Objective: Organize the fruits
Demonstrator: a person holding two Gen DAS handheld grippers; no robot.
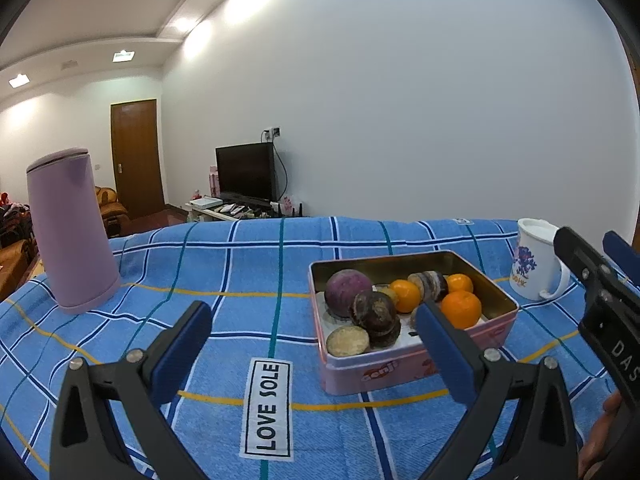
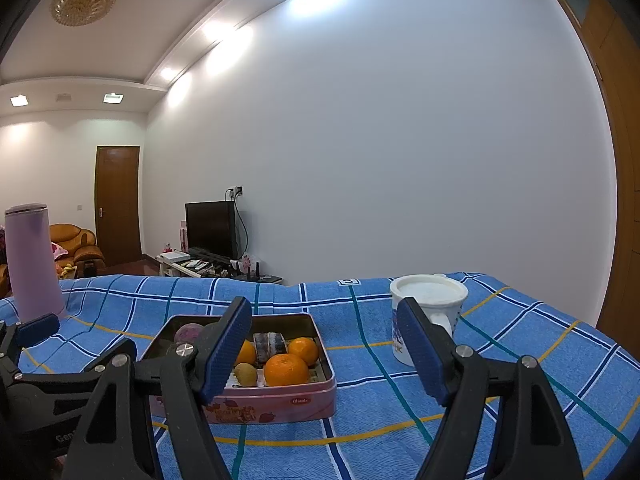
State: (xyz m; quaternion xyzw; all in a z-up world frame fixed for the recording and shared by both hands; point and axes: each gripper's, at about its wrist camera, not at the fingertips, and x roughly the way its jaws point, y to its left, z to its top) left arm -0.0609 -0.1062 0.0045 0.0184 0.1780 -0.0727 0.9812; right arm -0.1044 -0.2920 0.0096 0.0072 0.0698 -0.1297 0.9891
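Note:
A pink tin box (image 1: 362,376) sits on the blue checked cloth and holds several fruits: oranges (image 1: 461,309), a purple round fruit (image 1: 347,292), dark brown fruits (image 1: 376,314) and a pale one (image 1: 347,341). The box also shows in the right wrist view (image 2: 280,402), with an orange (image 2: 286,369) at its front. My left gripper (image 1: 316,348) is open and empty, just in front of the box. My right gripper (image 2: 326,354) is open and empty, above the box's right side; it also shows in the left wrist view (image 1: 600,264).
A tall lilac flask (image 1: 72,232) stands at the left of the cloth, seen also in the right wrist view (image 2: 32,264). A white printed mug (image 1: 534,258) stands right of the box, close behind my right fingers (image 2: 420,356). The table's far edge lies just beyond.

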